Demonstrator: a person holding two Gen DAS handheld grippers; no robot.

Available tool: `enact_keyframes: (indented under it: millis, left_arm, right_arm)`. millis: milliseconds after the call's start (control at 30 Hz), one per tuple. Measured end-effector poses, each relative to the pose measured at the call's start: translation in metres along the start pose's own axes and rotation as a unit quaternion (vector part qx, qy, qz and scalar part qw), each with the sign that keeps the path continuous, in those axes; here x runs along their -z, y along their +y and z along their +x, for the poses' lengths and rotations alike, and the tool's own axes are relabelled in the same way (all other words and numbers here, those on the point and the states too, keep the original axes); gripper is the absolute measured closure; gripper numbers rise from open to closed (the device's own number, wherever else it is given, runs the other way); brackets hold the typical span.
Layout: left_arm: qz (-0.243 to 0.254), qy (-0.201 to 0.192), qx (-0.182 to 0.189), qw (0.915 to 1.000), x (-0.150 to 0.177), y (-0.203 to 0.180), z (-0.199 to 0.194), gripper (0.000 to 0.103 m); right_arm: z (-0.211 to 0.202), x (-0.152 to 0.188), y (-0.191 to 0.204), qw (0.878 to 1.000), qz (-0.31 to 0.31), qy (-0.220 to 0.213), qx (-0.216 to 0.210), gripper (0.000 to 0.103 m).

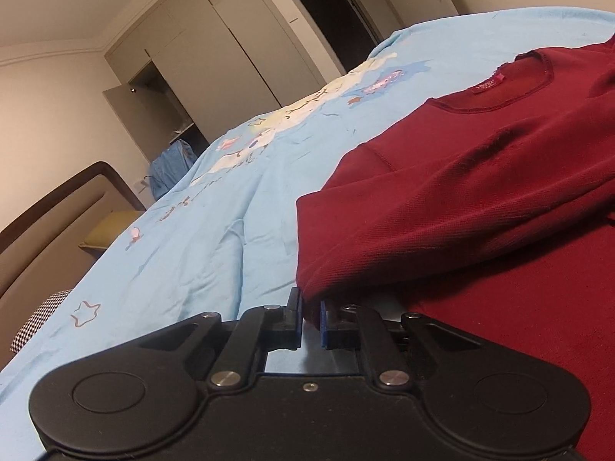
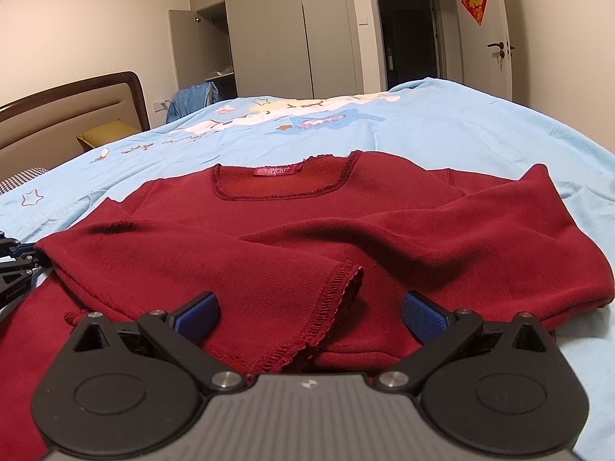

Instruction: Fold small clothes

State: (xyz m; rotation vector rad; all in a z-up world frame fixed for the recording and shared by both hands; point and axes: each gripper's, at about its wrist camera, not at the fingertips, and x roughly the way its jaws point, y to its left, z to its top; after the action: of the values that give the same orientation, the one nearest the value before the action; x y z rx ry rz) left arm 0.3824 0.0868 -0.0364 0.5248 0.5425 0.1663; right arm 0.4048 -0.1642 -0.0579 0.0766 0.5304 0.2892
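Nearest me, my left hand-held gripper (image 1: 309, 317) pinches the folded edge of the dark red sweater (image 2: 307, 238); my right hand-held gripper (image 2: 309, 317) gapes wide at its sleeve cuff (image 2: 338, 299). Sweater lies on the light-blue bedspread (image 2: 442, 130), collar toward twelve o'clock.

one red sweater (image 2: 307, 238) – two sleeves, one label (image 2: 278, 171) – two tongs, one bedsheet (image 2: 442, 130).
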Motion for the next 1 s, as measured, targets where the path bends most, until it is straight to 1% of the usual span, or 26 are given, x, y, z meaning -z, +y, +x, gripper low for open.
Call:
enact_keyframes:
  millis: [67,133,200,233,267,300,333,400,433,500,533,667,767,867,1000]
  left_arm:
    - [-0.014,0.004,0.006,0.9999,0.001,0.005,-0.005,0.085]
    - [-0.031,0.011,0.015,0.9994,0.001,0.011,-0.013,0.074]
    - [-0.047,0.013,0.023,0.9986,0.004,0.015,-0.024,0.051]
    - [-0.055,0.014,0.024,0.9981,0.007,0.017,-0.032,0.045]
    - [-0.061,0.015,0.022,0.9978,0.010,0.019,-0.040,0.036]
    - [-0.068,0.016,0.022,0.9973,0.014,0.020,-0.048,0.029]
    - [-0.076,0.016,0.022,0.9967,0.018,0.022,-0.058,0.026]
    - [-0.092,0.014,0.027,0.9953,0.026,0.025,-0.078,0.017]
    - [-0.097,0.012,0.029,0.9947,0.030,0.026,-0.089,0.015]
    - [-0.102,0.006,0.032,0.9942,0.039,0.025,-0.109,0.003]
    - [-0.102,0.003,0.035,0.9941,0.044,0.024,-0.120,0.001]
    - [-0.102,0.002,0.058,0.9930,0.061,0.013,-0.155,0.001]
    - [-0.113,0.003,0.083,0.9901,0.072,0.004,-0.175,0.001]
    - [-0.115,0.000,0.104,0.9879,0.081,-0.008,-0.193,0.001]
    - [-0.101,-0.012,0.122,0.9873,0.091,-0.023,-0.214,0.001]
  right_arm:
    - [-0.002,-0.003,0.001,1.000,-0.003,0.005,0.001,0.000]
    - [-0.009,-0.006,0.002,1.000,-0.012,0.008,0.008,0.000]
    - [-0.021,-0.005,0.002,1.000,-0.021,0.007,0.015,0.000]
    - [-0.029,-0.004,0.001,1.000,-0.025,0.007,0.015,0.000]
    - [-0.038,-0.002,0.000,0.999,-0.031,0.008,0.015,0.000]
    - [-0.048,0.000,-0.002,0.999,-0.040,0.008,0.013,0.000]
    - [-0.058,0.004,-0.003,0.999,-0.049,0.008,0.013,0.000]
    - [-0.081,0.014,-0.006,0.998,-0.068,0.009,0.015,0.000]
    - [-0.093,0.019,-0.008,0.997,-0.076,0.010,0.014,0.000]
    - [-0.118,0.032,-0.011,0.996,-0.091,0.015,0.010,0.000]
    - [-0.130,0.038,-0.013,0.995,-0.101,0.016,0.009,0.000]
    - [-0.175,0.066,-0.011,0.989,-0.146,0.015,0.008,0.000]
    - [-0.204,0.087,-0.003,0.981,-0.196,0.013,-0.004,0.000]
    - [-0.229,0.109,0.013,0.964,-0.264,0.013,-0.022,0.000]
    - [-0.247,0.141,0.036,0.930,-0.366,0.020,-0.028,0.000]
